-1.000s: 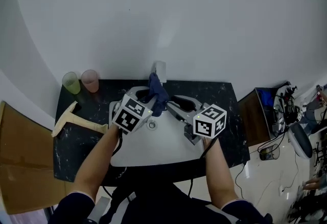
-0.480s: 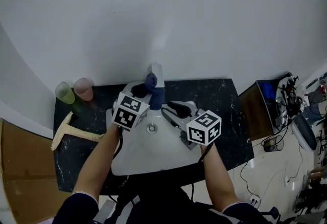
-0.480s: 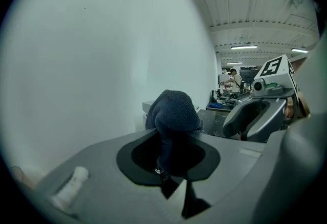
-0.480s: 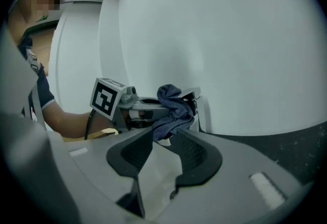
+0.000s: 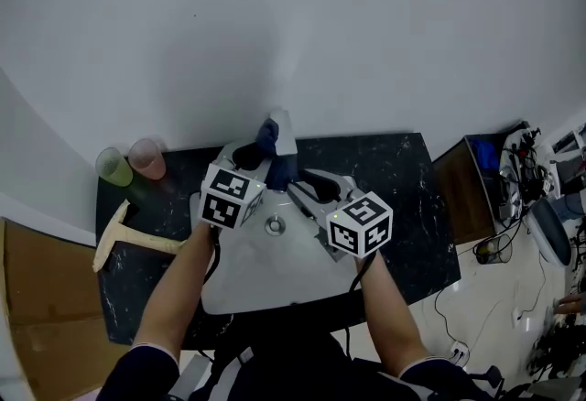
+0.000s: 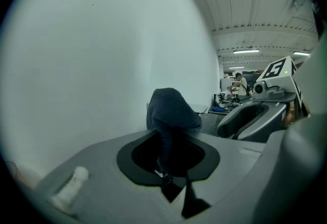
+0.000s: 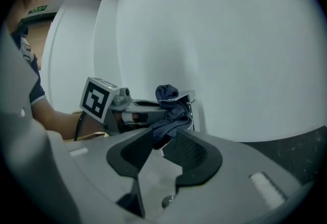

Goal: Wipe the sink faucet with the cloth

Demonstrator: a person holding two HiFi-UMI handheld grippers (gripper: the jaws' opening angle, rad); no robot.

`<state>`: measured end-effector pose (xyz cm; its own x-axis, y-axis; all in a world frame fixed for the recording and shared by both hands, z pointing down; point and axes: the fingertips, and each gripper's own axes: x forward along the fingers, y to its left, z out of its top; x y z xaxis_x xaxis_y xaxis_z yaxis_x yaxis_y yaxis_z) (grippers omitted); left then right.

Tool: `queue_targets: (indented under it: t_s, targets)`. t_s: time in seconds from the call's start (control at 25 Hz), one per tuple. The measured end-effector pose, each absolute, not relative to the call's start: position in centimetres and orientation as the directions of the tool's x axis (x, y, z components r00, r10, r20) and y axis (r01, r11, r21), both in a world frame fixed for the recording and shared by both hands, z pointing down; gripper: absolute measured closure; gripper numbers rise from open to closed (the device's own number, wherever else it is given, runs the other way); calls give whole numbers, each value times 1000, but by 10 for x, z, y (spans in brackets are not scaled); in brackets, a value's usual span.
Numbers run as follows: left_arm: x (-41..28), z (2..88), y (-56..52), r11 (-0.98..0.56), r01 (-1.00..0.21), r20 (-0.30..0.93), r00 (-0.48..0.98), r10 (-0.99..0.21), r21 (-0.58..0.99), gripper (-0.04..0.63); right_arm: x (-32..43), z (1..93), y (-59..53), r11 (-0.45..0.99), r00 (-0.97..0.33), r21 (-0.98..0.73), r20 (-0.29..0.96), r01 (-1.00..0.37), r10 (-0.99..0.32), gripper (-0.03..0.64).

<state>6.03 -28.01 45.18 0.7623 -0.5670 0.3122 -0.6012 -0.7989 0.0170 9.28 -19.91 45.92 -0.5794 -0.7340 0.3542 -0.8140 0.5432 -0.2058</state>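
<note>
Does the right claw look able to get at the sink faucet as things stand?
Probably yes. The right claw stands open and points at the faucet from close by; only the dark blue cloth, draped over it and pinched in the left claw, lies between them.

No legible text, brand, number; only square code markers on left cube (image 5: 226,196), right cube (image 5: 360,223).

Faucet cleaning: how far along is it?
Done: the cloth is picked up, clamped in the left hand-held gripper. In hand: it lies over the faucet top, where wiping seems under way; the right hand-held gripper hovers open nearby. Left: how much of the faucet is wiped cannot be told.
</note>
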Motion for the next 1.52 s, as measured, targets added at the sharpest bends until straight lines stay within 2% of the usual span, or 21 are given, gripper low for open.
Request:
queue_targets:
  t_s: [0.72, 0.88, 1.08, 1.24, 1.52]
  targets:
    - [32, 460, -203, -871, -491, 368, 811, -455, 3, 531, 87, 467, -176, 531, -588, -253, 376, -809, -716, 457]
    - [13, 455, -201, -844, -536, 358, 787, -502, -5, 532, 81, 456, -177, 543, -602, -259, 335, -798, -725, 443]
    - [-8, 415, -214, -794, -607, 229, 768, -598, -40, 534, 82, 439, -190, 532, -578, -227, 289, -816, -763, 437]
    - [4, 395, -222, -809, -585, 189, 790, -584, -57, 533, 84, 447, -201, 513, -530, -144, 328, -846, -782, 473]
    - [40, 398, -249, -836, -540, 223, 807, -547, -95, 532, 79, 464, -203, 530, -494, -24, 397, -848, -773, 572]
